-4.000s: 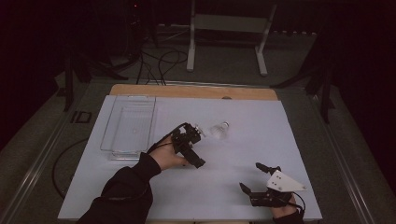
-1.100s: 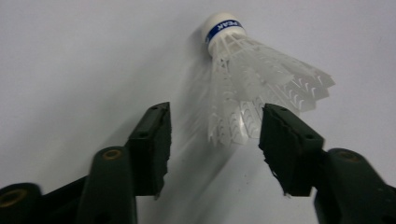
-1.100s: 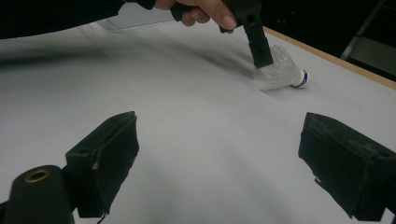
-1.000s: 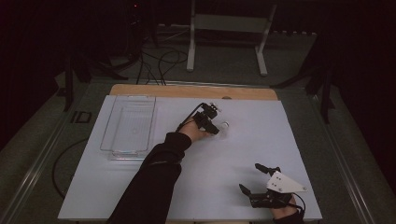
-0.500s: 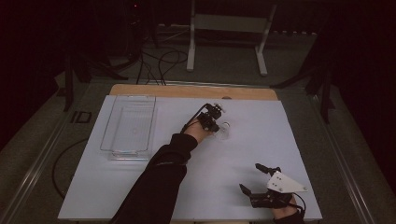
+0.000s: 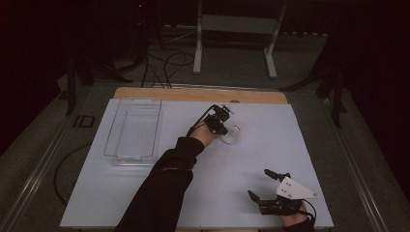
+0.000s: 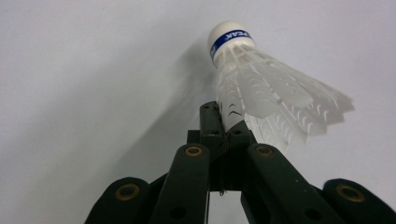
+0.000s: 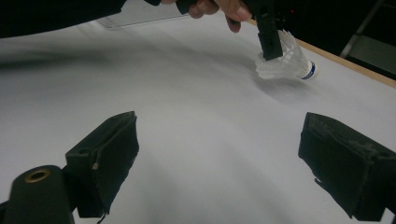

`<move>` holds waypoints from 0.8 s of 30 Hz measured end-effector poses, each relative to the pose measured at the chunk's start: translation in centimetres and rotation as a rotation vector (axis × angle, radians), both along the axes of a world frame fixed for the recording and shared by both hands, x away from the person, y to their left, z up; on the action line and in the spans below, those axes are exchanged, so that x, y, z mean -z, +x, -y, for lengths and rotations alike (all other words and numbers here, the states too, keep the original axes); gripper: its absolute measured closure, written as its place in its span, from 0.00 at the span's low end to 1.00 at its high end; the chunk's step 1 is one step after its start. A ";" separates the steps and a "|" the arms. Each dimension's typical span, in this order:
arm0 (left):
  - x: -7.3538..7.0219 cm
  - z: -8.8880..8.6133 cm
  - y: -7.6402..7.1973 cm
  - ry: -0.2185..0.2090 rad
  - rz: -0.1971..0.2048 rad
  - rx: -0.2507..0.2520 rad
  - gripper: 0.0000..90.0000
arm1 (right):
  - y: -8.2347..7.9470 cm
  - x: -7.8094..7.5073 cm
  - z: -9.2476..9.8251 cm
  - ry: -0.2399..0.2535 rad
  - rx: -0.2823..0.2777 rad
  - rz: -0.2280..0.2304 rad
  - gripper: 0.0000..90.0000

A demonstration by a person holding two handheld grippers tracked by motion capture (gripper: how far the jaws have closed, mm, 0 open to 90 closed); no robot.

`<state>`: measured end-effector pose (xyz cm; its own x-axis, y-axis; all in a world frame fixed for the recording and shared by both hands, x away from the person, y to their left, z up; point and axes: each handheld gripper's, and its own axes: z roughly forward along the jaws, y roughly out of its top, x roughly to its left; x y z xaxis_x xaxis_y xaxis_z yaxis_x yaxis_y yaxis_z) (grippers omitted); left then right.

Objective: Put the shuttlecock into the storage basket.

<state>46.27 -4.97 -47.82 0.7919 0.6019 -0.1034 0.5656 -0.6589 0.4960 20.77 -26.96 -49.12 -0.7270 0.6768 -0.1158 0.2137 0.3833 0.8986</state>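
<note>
A white feather shuttlecock (image 6: 232,135) (image 7: 275,100) (image 8: 286,64) with a blue band round its cork lies on its side on the white table top (image 6: 217,193), toward the back middle. My left gripper (image 6: 225,131) (image 7: 225,125) (image 8: 270,45) comes down on it from above. Its jaws are shut on the edge of the feather skirt. My right gripper (image 6: 258,183) (image 8: 224,147) rests near the front right edge of the table. It is open, with nothing between its pads.
A clear plastic tray (image 6: 114,129) (image 8: 135,17) stands at the back left of the table. A wooden strip (image 6: 193,94) runs along the far edge. Beyond it are a metal stand (image 6: 232,24) and cables on the dark floor.
My left hand has gone from the middle of the table toward the back, up to the shuttlecock, and holds there over the last second. My right gripper has not moved.
</note>
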 end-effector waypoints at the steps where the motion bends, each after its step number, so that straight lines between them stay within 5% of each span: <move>1: -0.2 0.0 0.0 0.002 -0.001 0.002 1.00 | 0.0 0.0 0.0 -0.001 0.000 0.001 0.13; 24: -3.8 -2.1 -1.5 -0.013 0.023 0.035 1.00 | 0.1 0.1 0.0 -0.004 0.010 -0.003 0.13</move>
<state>44.73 -2.90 -44.02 0.8144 0.5728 -0.0928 0.5310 -0.6711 0.5173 20.91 -27.01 -49.20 -0.7206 0.6834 -0.1165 0.2200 0.3848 0.8964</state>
